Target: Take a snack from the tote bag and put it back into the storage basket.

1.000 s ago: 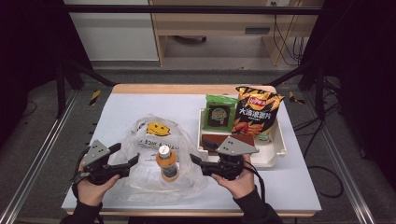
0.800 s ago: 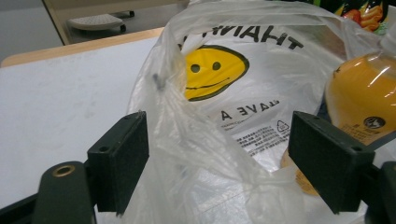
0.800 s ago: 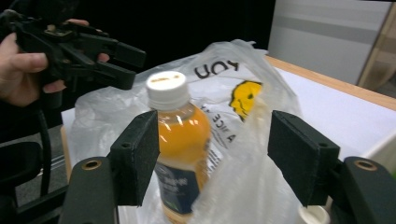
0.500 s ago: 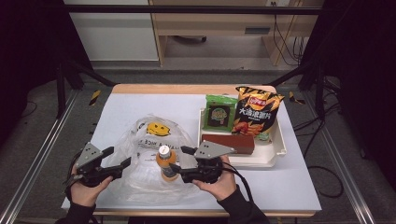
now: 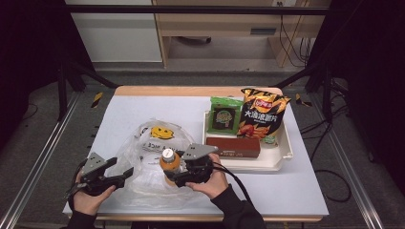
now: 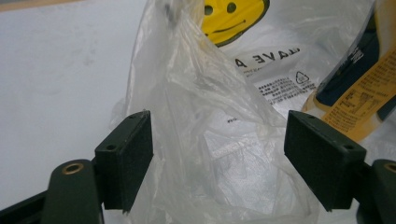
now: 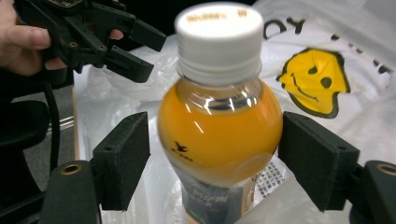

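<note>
An orange juice bottle (image 5: 169,160) with a white cap stands upright on a clear plastic bag (image 5: 153,143) printed with a yellow smiley. My right gripper (image 5: 174,172) reaches it from the right. In the right gripper view its jaws have just been opening, and the gripper (image 7: 219,158) is open with the bottle (image 7: 219,130) between the pads, a narrow gap at the left pad. My left gripper (image 5: 119,168) sits low at the bag's left edge. It stands open (image 6: 217,158) with a loose fold of the bag (image 6: 210,116) between its pads, unpinched.
A white tray (image 5: 282,152) at the right holds an orange chip bag (image 5: 262,114), a green packet (image 5: 224,117) and a brown box (image 5: 234,147). The white tabletop (image 5: 124,109) is bare at the far left. The left gripper (image 7: 135,46) shows beyond the bottle in the right gripper view.
My right hand has slid left from beside the tray until its jaws flank the bottle. My left hand has sunk a little toward the table's near edge.
</note>
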A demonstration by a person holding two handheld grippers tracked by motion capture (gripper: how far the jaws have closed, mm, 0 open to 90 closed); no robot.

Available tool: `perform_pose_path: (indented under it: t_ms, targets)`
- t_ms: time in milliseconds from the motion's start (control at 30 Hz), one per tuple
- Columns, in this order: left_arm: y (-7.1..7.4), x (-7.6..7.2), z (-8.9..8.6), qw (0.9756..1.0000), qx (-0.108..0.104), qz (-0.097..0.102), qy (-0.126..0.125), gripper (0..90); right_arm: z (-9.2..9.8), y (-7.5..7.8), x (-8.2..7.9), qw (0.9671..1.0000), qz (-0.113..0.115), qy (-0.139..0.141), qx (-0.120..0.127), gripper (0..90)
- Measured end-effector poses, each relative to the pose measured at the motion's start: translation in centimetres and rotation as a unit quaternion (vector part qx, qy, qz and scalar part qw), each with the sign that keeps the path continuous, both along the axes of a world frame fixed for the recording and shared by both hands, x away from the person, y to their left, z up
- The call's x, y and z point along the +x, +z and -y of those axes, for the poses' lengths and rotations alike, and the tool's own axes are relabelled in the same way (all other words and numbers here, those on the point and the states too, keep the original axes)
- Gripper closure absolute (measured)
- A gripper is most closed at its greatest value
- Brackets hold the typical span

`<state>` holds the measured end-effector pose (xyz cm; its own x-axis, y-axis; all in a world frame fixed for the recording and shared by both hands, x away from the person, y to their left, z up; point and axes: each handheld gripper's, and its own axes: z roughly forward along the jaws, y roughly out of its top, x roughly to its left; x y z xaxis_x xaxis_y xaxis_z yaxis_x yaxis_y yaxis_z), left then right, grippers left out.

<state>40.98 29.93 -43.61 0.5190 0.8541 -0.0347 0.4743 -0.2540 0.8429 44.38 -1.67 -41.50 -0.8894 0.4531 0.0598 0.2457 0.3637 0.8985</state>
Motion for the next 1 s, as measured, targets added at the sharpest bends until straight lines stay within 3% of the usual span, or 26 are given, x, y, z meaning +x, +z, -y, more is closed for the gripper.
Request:
perform_pose_path:
  t_ms: [200,533,1000]
  targets:
    - [-0.7,0.3,0.3,0.9999,0.005,-0.012,-0.003,23.8,-0.7,-0.8,0.5,0.9999,-0.011,-0.008,-0.007,25.1]
    - [-0.9,0.4,0.4,0.9999,0.005,-0.014,-0.003,23.9,-1.6,-1.4,0.4,0.9998,-0.005,-0.020,-0.002,29.8]
    - [-1.2,0.4,0.4,0.9998,0.008,-0.017,-0.001,24.1,-1.7,-0.7,-0.5,0.9989,-0.006,-0.046,-0.003,30.7]
